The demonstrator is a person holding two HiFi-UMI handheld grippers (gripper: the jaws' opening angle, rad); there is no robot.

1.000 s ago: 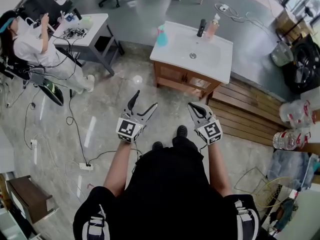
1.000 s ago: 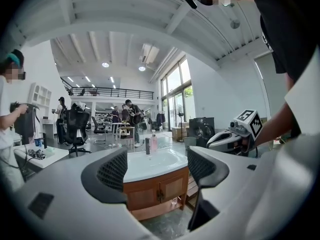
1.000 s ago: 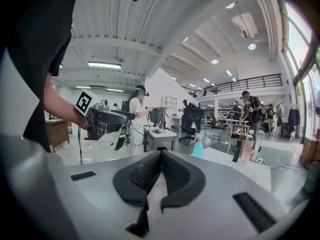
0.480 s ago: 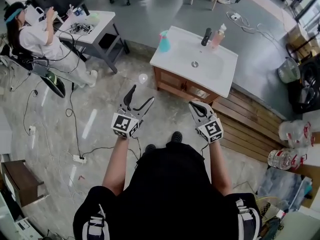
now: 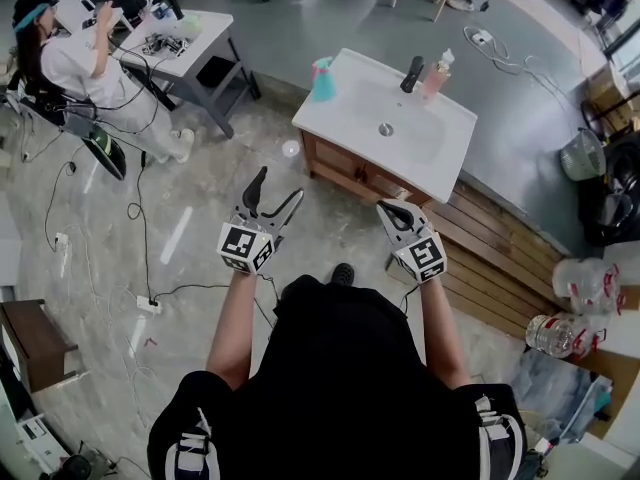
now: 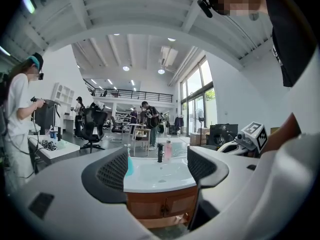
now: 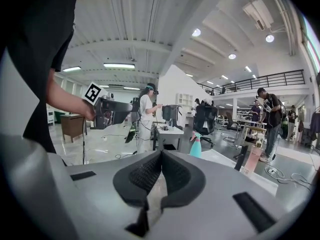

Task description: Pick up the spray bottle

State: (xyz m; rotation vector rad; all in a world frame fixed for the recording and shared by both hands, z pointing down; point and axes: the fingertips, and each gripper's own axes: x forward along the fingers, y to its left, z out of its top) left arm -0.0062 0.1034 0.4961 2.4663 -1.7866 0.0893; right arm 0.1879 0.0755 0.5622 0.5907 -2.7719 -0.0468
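Approach step, no grasp yet. Spray bottle (image 5: 322, 78), teal with pink trigger, stands upright on upper-left corner of white sink tabletop (image 5: 352, 126), upper centre of head view, well apart from both tongs. Left tongs (image 5: 277, 189) spread wide, nothing between, aimed toward sink. Right tongs (image 5: 393, 212) pressed together, empty. Faucet (image 5: 408, 72) and pink soap bottle (image 5: 434, 70) along top edge, apart from spray bottle. Next move likely: step closer, bring wide left tongs around bottle body, squeeze without tipping it.
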